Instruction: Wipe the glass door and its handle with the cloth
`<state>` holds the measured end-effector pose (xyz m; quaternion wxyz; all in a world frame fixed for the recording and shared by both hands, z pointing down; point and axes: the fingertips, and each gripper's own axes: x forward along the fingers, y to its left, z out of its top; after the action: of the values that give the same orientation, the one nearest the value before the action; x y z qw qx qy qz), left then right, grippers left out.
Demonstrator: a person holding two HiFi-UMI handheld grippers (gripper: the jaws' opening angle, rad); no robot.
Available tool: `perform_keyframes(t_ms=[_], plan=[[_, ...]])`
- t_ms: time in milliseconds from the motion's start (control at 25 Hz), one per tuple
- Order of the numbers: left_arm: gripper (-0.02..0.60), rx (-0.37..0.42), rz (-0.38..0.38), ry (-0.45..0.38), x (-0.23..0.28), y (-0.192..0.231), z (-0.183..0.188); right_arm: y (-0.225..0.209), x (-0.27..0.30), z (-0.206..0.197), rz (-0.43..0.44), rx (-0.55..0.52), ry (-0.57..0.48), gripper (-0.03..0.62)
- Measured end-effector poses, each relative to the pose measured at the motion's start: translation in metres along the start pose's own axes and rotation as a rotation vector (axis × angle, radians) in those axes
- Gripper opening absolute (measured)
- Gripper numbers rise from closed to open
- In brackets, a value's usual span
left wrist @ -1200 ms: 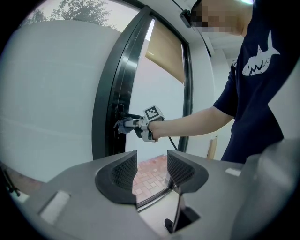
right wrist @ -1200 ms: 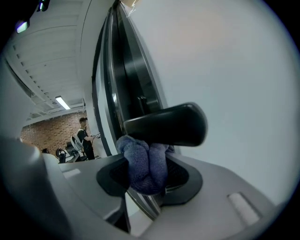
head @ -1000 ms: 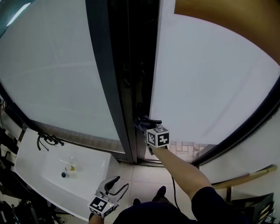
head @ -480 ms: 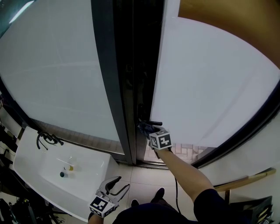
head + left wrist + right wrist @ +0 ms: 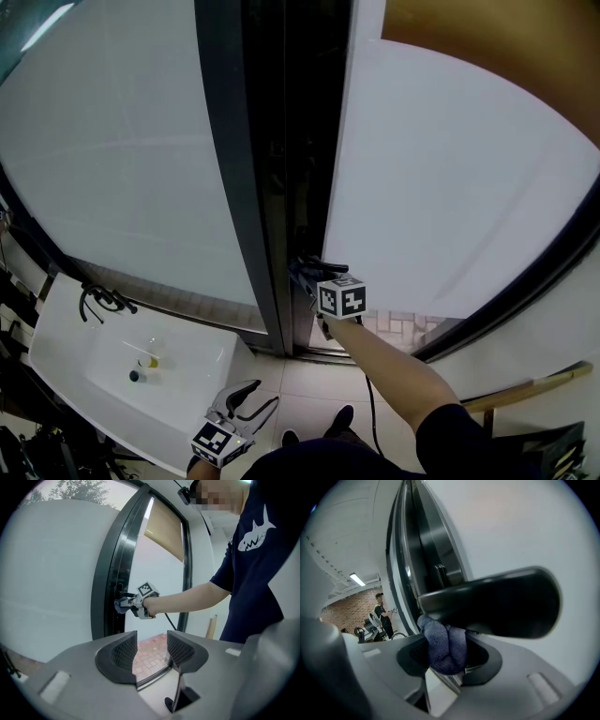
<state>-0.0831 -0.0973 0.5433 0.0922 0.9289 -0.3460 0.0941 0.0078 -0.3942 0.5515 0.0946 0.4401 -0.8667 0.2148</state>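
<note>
While our right gripper is held out at the dark handle of the glass door, its fingers are clamped on a bunched blue cloth. The top of the cloth touches the underside of the handle, close to the dark door frame. Our left gripper hangs low and well apart from the door, its fingers spread with nothing between them, near the corner of a white bench.
</note>
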Motion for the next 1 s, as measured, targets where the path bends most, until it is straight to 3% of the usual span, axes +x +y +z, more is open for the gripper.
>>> perform_keyframes(t_ms=[280, 520, 760, 1000], plan=[[0.193, -0.01, 0.021, 0.007, -0.003, 0.004, -0.001, -0.008, 0.002, -0.007, -0.002, -0.026, -0.007, 0.149], [0.193, -0.018, 0.023, 0.001, -0.005, 0.003, 0.0, -0.036, -0.01, -0.04, -0.086, -0.027, 0.058, 0.149], [0.194, -0.019, 0.022, 0.004, -0.005, 0.003, -0.002, -0.042, -0.008, -0.078, -0.092, 0.056, 0.122, 0.149], [0.194, -0.023, 0.036, 0.017, -0.008, 0.003, -0.009, -0.026, 0.019, -0.071, -0.044, 0.186, 0.063, 0.149]])
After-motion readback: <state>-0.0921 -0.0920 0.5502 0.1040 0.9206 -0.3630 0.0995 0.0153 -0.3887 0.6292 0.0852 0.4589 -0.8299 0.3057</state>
